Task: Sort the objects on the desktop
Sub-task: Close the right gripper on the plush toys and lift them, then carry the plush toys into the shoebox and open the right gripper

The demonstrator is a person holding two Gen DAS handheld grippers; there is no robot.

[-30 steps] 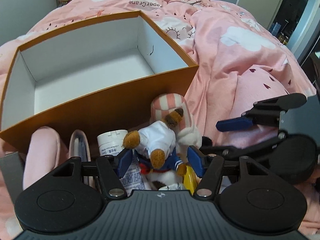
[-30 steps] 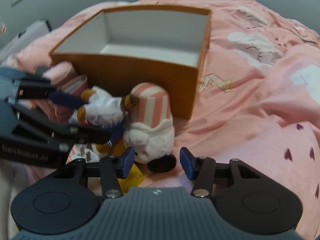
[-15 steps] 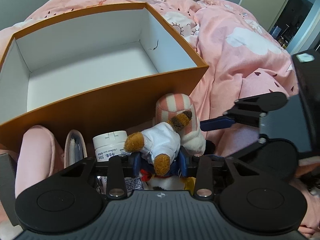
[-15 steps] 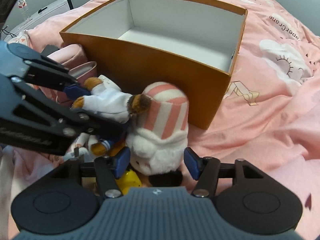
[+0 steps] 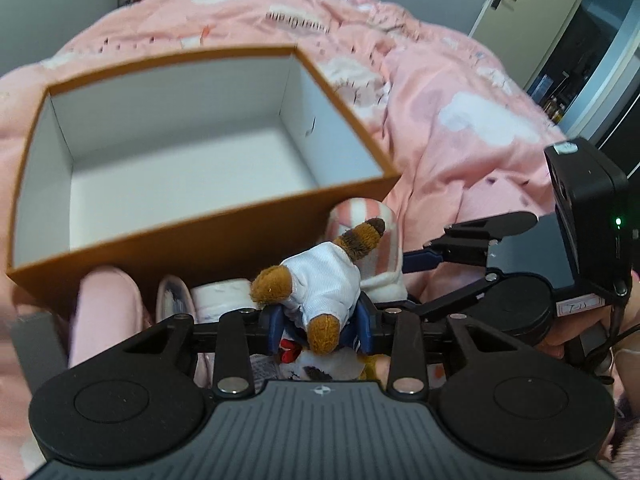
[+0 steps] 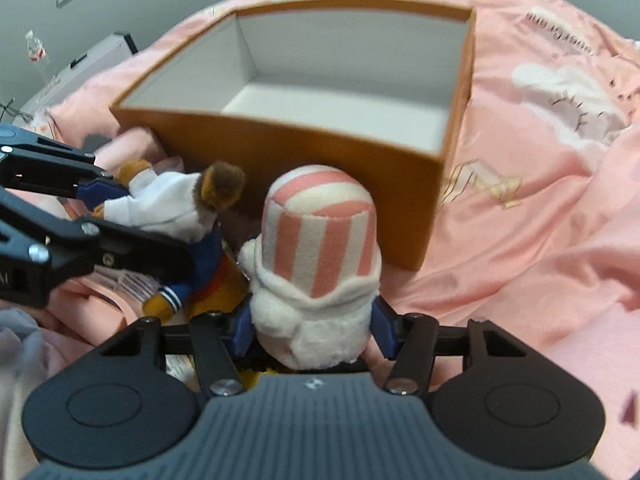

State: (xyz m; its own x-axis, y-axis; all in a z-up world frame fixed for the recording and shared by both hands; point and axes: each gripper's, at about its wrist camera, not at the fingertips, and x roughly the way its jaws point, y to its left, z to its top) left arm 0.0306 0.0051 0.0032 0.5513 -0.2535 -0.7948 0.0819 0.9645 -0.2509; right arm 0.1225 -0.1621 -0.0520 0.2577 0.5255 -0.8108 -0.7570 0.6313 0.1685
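A brown plush bear [image 5: 320, 280] in a white shirt is clamped between the blue pads of my left gripper [image 5: 318, 320], lifted off the pile in front of the orange box [image 5: 200, 220]. The right wrist view has the bear [image 6: 160, 200] at the left, held by the left gripper [image 6: 132, 220]. A pink-and-white striped plush [image 6: 320, 240] stands against the box wall [image 6: 280, 160]. My right gripper [image 6: 312, 328] is closing on its fluffy base, both pads touching its sides. The box interior is white and bare.
A white jar [image 5: 224, 296], a pink pouch [image 5: 104, 312] and a small round case [image 5: 172, 300] lie under the left gripper beside the box. Everything rests on a rumpled pink quilt [image 5: 460, 120]. A door [image 5: 520, 0] is at the far right.
My left gripper went from open around the bear to clamped on it and rose with it. My right gripper slid forward until the striped plush sat between its pads.
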